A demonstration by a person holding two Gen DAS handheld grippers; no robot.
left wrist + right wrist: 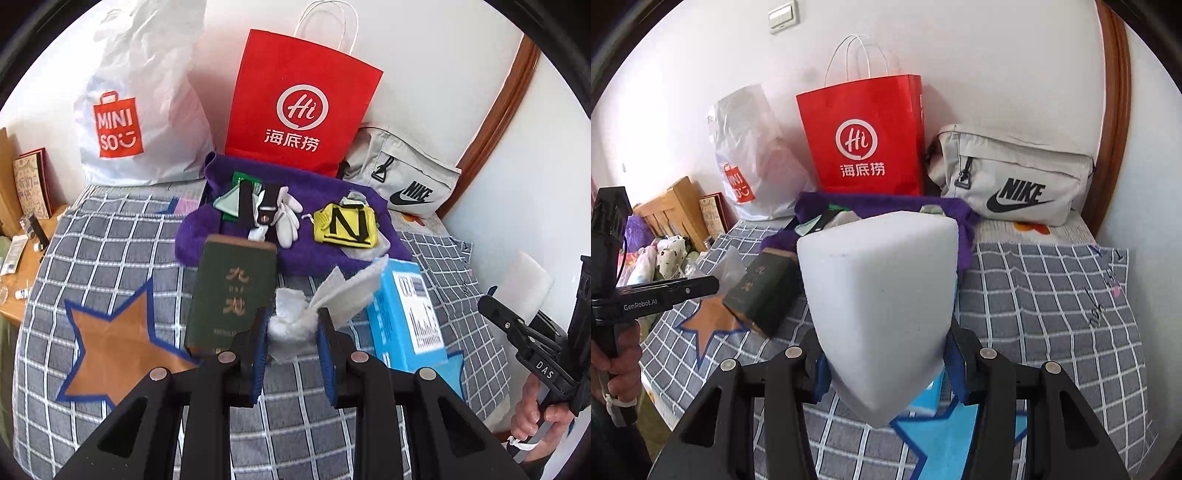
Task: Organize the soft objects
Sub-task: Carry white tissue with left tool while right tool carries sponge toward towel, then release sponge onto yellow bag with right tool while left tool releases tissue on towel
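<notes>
Soft objects split between the two tools: white cloth (pixel 295 325) clenched in the left tool (pixel 291 332), bunched between its blue pads with loose ends fanning up and right; white foam block (pixel 882 314) clamped in the right tool (pixel 886 373), one corner wedged down between the pads, the block filling the middle of the right wrist view. Both held above the bed (pixel 110 251), which has a grey checked cover with an orange star patch (pixel 114 350). Green box (pixel 232 295) and blue box (pixel 402 314) lie on the cover just beyond the left tool. Farther back, purple towel (pixel 295 254) carrying more soft things: white glove (pixel 288 218), yellow pouch (pixel 345 225) marked N, a pale green piece (pixel 229 205). Against the wall behind: white Miniso bag (pixel 144 110), red paper bag (pixel 303 103) upright, grey Nike bag (pixel 406 177). A hand (pixel 535 410) grips the right tool's handle at the edge of the left wrist view.
</notes>
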